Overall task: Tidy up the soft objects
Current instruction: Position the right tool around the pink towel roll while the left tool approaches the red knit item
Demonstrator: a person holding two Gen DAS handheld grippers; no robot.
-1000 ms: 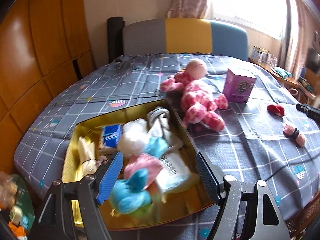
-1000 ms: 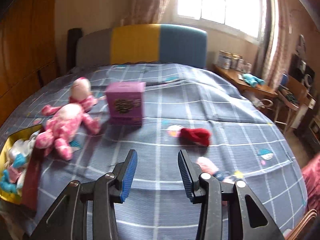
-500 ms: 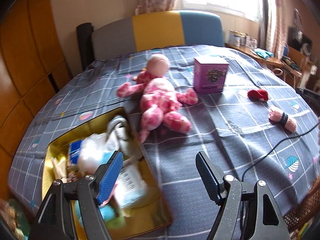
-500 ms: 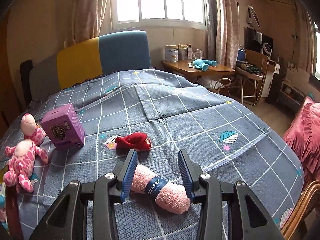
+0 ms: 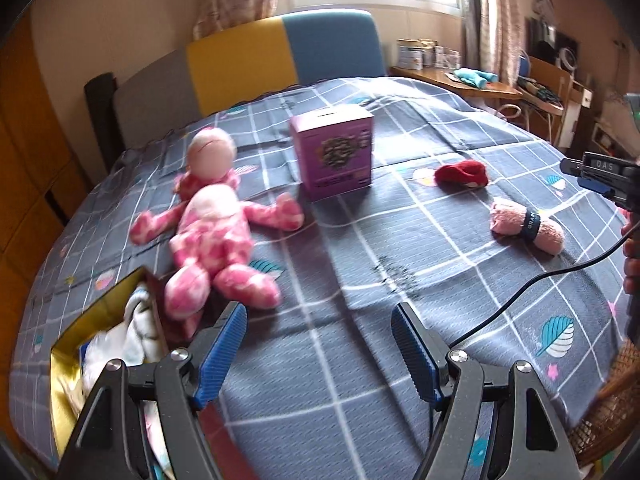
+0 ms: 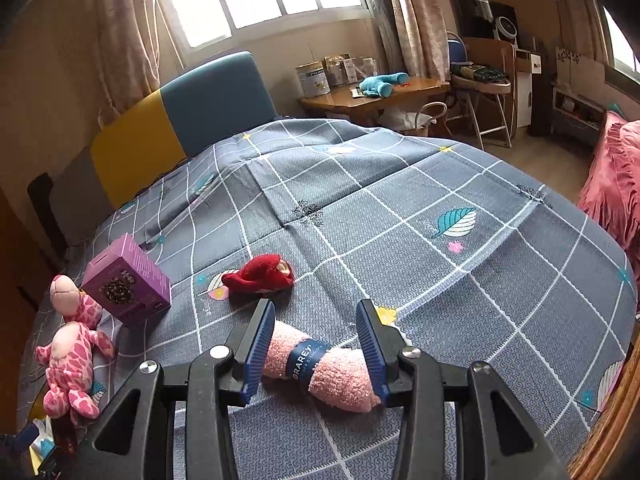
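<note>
On the near part of the grey checked bedspread [image 6: 460, 184] lies the rolled pink towel [image 6: 320, 372], between the spread fingers of the right gripper [image 6: 318, 354], untouched. Left of it lies the pink plush doll [image 5: 212, 236]; the left gripper [image 5: 318, 354] hovers spread and empty nearby.

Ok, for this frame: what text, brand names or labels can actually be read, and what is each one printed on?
"GRAREY", on the dark blue band around the rolled pink towel; the smaller line under it is too small to read.
"DAS", on the right gripper's black body, seen from the left wrist camera.
Purple box: print around its dark round picture is too blurred to read.
Tins on the desk: labels too small to read.
</note>
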